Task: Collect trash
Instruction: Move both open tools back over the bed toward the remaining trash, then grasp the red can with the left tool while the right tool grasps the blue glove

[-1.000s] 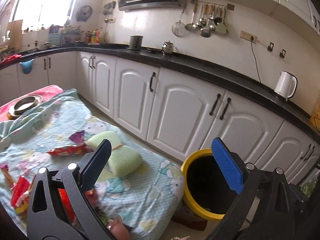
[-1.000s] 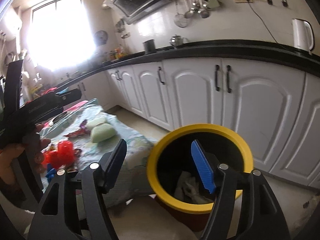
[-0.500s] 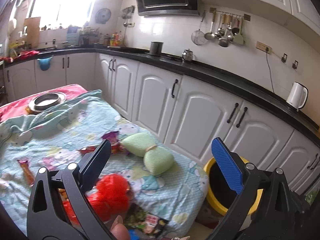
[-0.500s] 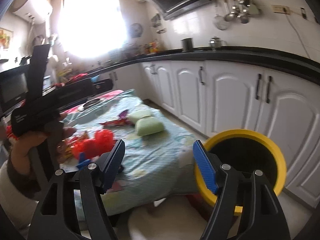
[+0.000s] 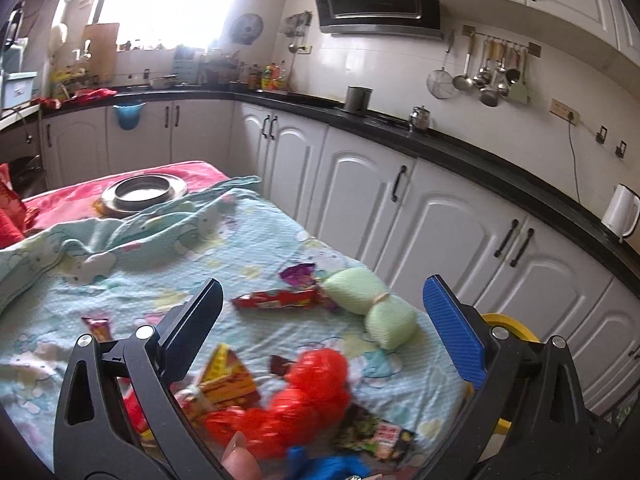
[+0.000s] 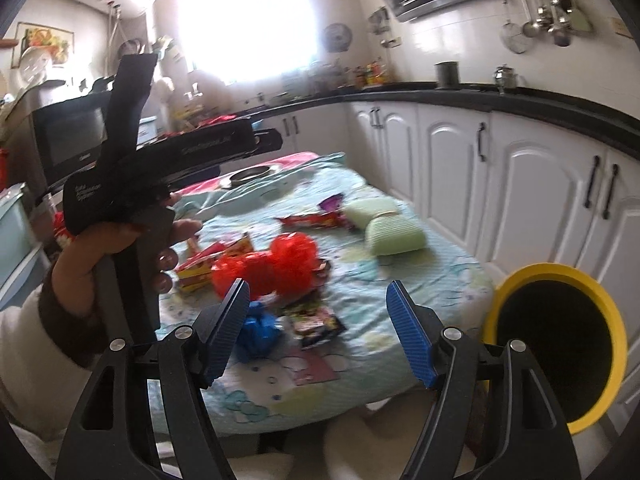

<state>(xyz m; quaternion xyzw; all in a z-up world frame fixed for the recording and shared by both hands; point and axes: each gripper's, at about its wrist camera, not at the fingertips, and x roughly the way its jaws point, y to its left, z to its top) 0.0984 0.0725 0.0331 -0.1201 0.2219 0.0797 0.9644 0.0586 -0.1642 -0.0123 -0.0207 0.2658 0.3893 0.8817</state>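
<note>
Trash lies on a table with a light blue cartoon cloth (image 5: 260,240): a red crumpled bag (image 5: 304,396) (image 6: 276,264), a red snack wrapper (image 5: 276,298) (image 6: 308,220), a yellow-red packet (image 5: 228,376), a dark wrapper (image 6: 316,322), a blue crumpled piece (image 6: 256,332) and a pale green bundle (image 5: 372,304) (image 6: 384,228). A yellow-rimmed black bin (image 6: 556,352) (image 5: 508,324) stands at the table's right end. My left gripper (image 5: 320,328) is open above the trash. My right gripper (image 6: 318,332) is open near the table's front edge. Both are empty.
White cabinets under a black counter (image 5: 460,152) run along the right side. A metal bowl (image 5: 144,190) sits on a red cloth at the table's far end. A white kettle (image 5: 620,210) stands on the counter. The hand holding the left gripper (image 6: 132,240) shows in the right wrist view.
Both grippers have swung left, away from the bin and towards the table. The right gripper was over the bin's mouth; the bin is now at its right. Both stayed open.
</note>
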